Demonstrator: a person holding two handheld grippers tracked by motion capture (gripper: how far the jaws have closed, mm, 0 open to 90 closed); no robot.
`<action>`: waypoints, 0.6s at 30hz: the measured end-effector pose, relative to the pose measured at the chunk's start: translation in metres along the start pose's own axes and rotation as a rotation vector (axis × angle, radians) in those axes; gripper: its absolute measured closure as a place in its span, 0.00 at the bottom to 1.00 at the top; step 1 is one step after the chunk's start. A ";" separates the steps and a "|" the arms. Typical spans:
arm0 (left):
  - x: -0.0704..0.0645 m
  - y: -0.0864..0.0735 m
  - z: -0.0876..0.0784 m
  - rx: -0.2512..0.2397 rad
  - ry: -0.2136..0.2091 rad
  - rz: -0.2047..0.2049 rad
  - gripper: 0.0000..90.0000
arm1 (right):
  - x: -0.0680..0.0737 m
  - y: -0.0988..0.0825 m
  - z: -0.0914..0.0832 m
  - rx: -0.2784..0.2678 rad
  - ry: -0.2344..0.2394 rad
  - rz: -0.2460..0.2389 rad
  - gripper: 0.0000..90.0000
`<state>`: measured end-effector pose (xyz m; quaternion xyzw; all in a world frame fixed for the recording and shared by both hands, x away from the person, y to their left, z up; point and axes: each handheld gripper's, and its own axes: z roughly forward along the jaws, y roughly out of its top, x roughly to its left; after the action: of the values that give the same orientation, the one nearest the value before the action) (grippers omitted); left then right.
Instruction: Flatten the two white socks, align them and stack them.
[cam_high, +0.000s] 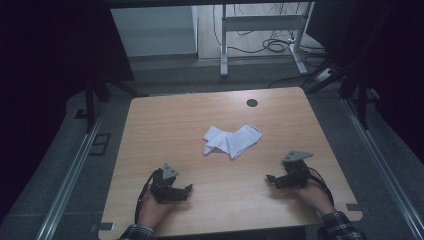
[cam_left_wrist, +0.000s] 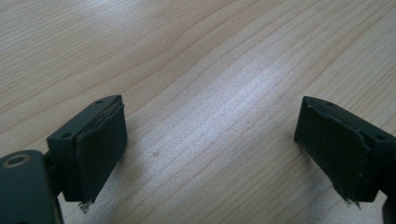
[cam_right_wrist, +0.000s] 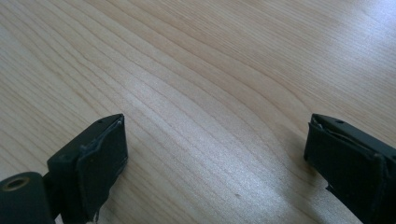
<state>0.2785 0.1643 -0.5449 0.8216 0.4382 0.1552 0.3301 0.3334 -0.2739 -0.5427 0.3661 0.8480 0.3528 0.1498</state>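
- Jaws of both grippers stand spread wide with nothing between them; each gripper view looks along two black pads at bare wood grain.
- Two white socks (cam_high: 232, 140) lie overlapped near the middle of the table (cam_high: 165, 125), flat on the wood, touched by neither gripper.
- One sock points toward ten o'clock from the overlap, the other toward two o'clock, so the pair makes a shallow V.
- From the socks, the left gripper (cam_high: 186, 189) sits at about seven o'clock, well apart from them, low on the near part of the tabletop.
- Its pads (cam_left_wrist: 100, 154) are parted, one at the left edge and one at the right edge of the left gripper view, with pale wood in the gap.
- From the socks, the right gripper (cam_high: 270, 178) sits at about five o'clock, also well apart from them.
- Its pads (cam_right_wrist: 100, 168) are equally parted in the right gripper view, over plain wood.
- In the high view the two grippers point inward at each other, a wide stretch of table between them.
- A hand (cam_high: 152, 210) holds the left gripper from below; a hand (cam_high: 312, 195) with a plaid sleeve (cam_high: 340, 225) holds the right one.
- A grey three-cornered plate (cam_high: 297, 156) tops the right gripper.
- A dark round hole (cam_high: 252, 103) sits in the tabletop at about one o'clock from the socks, near the far edge.
- Beyond the table, a white frame (cam_high: 260, 30) and cables (cam_high: 275, 45) rest on the floor.
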 end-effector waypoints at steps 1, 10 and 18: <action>0.000 0.000 0.000 0.002 0.000 0.003 0.10 | 0.000 0.000 0.000 0.001 0.003 -0.002 0.06; 0.000 0.001 0.000 0.002 -0.001 0.003 0.10 | -0.001 0.002 0.000 0.017 0.010 -0.005 0.06; 0.000 0.001 0.001 0.002 -0.001 0.003 0.10 | -0.004 0.004 -0.002 0.026 0.006 0.014 0.07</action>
<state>0.2793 0.1638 -0.5448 0.8225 0.4370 0.1549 0.3293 0.3370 -0.2756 -0.5390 0.3730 0.8504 0.3437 0.1399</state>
